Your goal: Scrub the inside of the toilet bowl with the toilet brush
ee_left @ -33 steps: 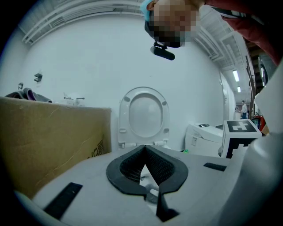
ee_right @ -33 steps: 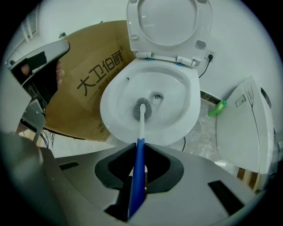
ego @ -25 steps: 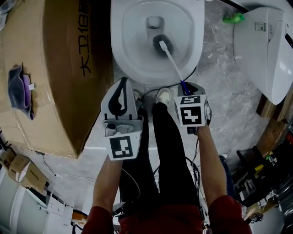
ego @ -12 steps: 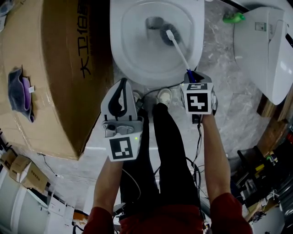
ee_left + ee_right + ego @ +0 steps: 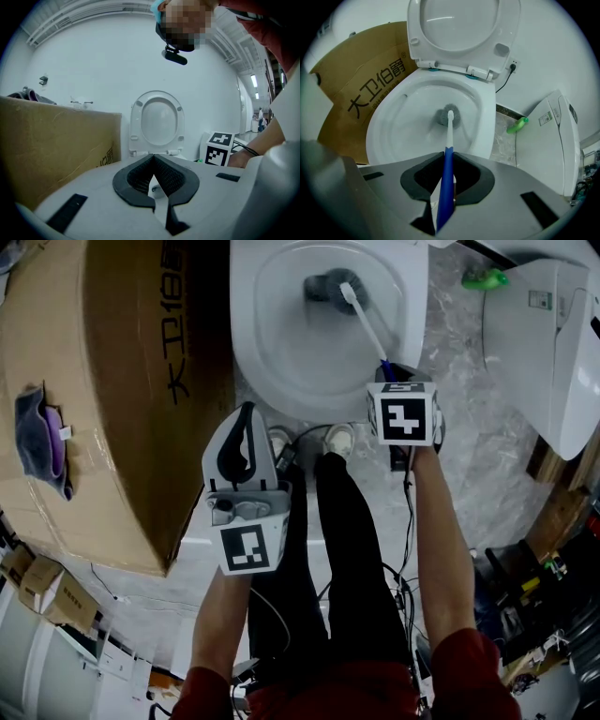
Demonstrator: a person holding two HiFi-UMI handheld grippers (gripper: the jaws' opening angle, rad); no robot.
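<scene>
The white toilet bowl (image 5: 281, 352) lies at the top of the head view, its seat lid (image 5: 461, 33) standing upright. The toilet brush has a grey bristle head (image 5: 326, 287) pressed into the bowl near the drain, also shown as the brush head (image 5: 449, 117) in the right gripper view. Its white-and-blue handle (image 5: 446, 183) runs back between the jaws of my right gripper (image 5: 445, 161), which is shut on it. My right gripper (image 5: 388, 371) hovers over the bowl's near right rim. My left gripper (image 5: 244, 423) hangs left of the bowl, shut with nothing in it (image 5: 153, 160).
A big cardboard box (image 5: 112, 381) stands against the bowl's left side, with a purple cloth (image 5: 37, 432) on top. A second white toilet unit (image 5: 544, 334) and a green bottle (image 5: 484, 279) sit at the right. The person's shoes (image 5: 337, 437) and cables lie before the bowl.
The right gripper has pushed forward over the rim, sliding the brush head from the bowl's middle to its far end by the drain. The left gripper has barely shifted.
</scene>
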